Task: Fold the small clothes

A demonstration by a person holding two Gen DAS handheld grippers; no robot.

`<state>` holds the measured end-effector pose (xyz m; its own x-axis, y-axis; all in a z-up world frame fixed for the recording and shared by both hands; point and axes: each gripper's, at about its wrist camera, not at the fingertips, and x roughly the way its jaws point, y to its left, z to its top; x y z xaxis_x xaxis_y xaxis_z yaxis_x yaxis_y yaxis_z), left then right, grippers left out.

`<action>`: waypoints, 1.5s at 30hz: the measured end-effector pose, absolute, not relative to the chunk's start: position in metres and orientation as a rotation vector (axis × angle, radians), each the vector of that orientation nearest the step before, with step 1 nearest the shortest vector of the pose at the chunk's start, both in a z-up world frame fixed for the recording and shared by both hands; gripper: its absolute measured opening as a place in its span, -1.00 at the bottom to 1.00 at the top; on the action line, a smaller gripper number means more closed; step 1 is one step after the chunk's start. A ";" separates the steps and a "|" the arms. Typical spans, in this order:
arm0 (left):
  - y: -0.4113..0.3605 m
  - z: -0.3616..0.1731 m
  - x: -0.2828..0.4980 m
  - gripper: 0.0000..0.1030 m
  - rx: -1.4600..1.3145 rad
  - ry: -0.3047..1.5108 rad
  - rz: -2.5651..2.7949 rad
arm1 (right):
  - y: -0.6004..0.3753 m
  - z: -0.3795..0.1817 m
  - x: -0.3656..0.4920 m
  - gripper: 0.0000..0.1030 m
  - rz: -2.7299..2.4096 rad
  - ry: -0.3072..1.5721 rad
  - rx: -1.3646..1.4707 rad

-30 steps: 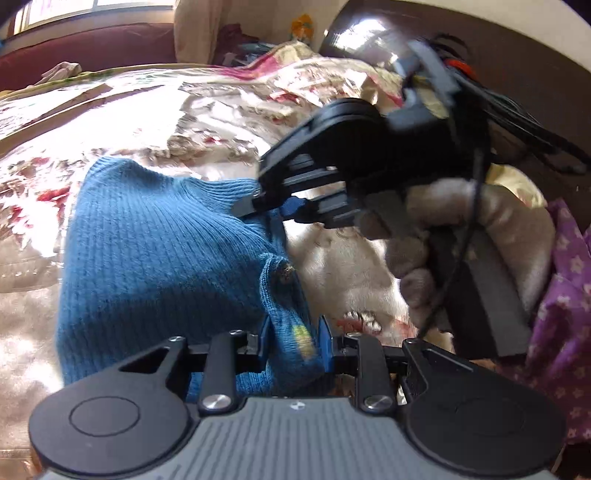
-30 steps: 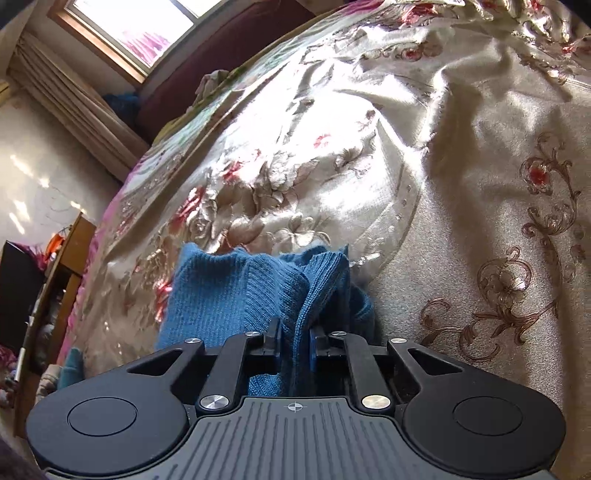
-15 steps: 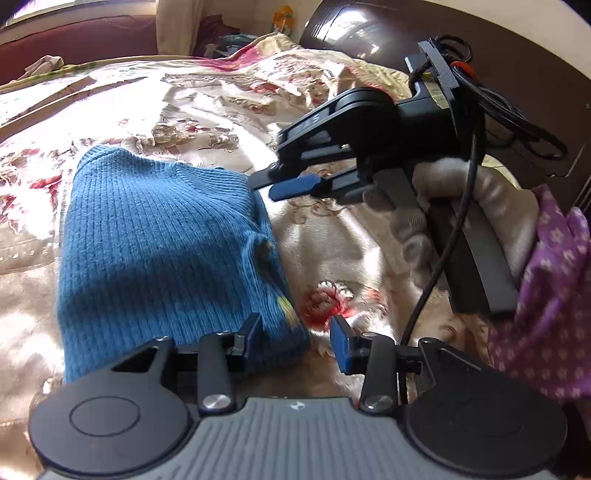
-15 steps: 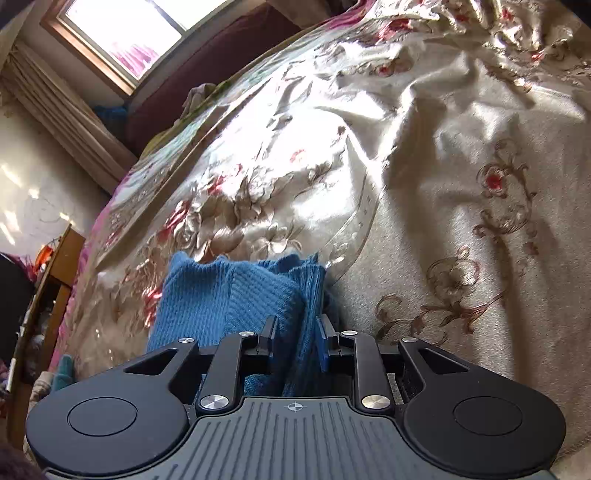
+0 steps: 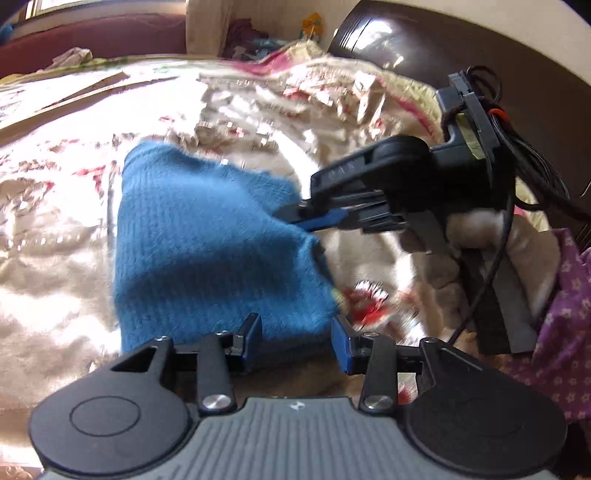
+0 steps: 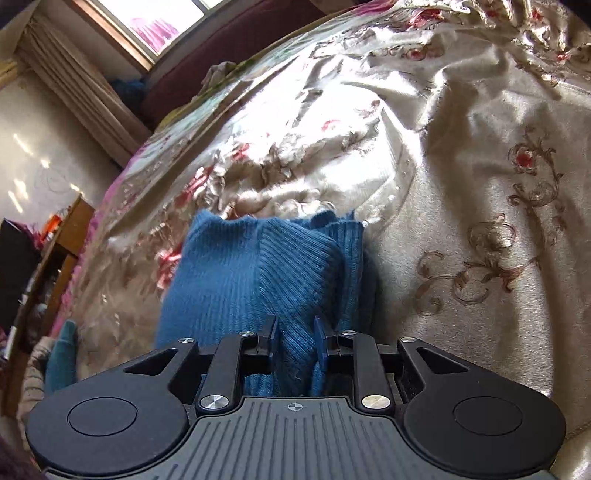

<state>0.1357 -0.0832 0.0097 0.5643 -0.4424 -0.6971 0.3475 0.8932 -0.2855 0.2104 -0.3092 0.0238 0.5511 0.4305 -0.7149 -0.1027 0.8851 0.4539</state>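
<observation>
On the bed: a blue knitted garment (image 5: 207, 258) is lying folded on a shiny cream bedspread (image 5: 55, 229) that is showing red and brown flower patterns.
Garment shape: it is sitting as a thick, layered bundle, ribbed, with stacked folded edges showing along its right side in the right wrist view (image 6: 258, 273).
Left gripper (image 5: 295, 338): its blue-padded jaws are standing apart over the near edge of the garment; the cloth is lying between and just beyond the pads, and the pads are not pressing on it.
Right gripper (image 6: 295, 341): its jaws are closing, with a raised ridge of the blue knit sitting between the pads; the pads are touching the cloth on both sides and pinching it.
Right gripper from the left wrist view (image 5: 317, 221): its tips are meeting the far right corner of the garment, though this part is blurred.
Hand (image 5: 476, 236): a person's hand in a pale fuzzy sleeve is holding the right gripper's handle, with a black cable hanging beside it.
Beside the bed: purple flowered cloth (image 5: 561, 350) is lying at the right edge, and a dark wooden headboard (image 5: 406, 48) is standing behind.
Far side: a window (image 6: 162, 22) and a curtain (image 6: 77, 85) are showing beyond the bed.
</observation>
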 end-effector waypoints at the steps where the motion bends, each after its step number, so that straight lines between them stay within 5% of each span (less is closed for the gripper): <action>1: -0.083 0.007 0.137 -0.14 -0.121 0.866 -0.466 | -0.309 0.021 0.208 -0.80 0.296 0.943 0.342; 6: -0.082 0.000 0.130 -0.14 -0.105 0.899 -0.489 | -0.323 0.019 0.208 -0.79 0.278 0.973 0.382; 9: -0.078 0.004 0.125 -0.14 -0.109 0.892 -0.491 | -0.321 0.027 0.199 -0.57 0.292 0.958 0.380; 23: -0.024 0.016 0.125 -0.13 -0.177 0.850 -0.364 | -0.301 0.030 0.127 -0.51 0.443 1.004 0.380; 25: -0.026 0.018 0.130 -0.13 -0.166 0.837 -0.352 | -0.299 0.021 0.130 -0.52 0.460 1.033 0.392; 27: -0.027 0.020 0.136 -0.12 -0.161 0.817 -0.355 | -0.299 0.014 0.126 -0.88 0.453 1.054 0.373; 35: -0.046 -0.006 0.156 -0.03 -0.070 0.865 -0.337 | -0.315 0.006 0.112 -0.93 0.415 1.052 0.377; 45: -0.046 -0.006 0.153 0.01 -0.070 0.853 -0.344 | -0.329 0.056 0.126 -0.57 0.364 0.911 0.402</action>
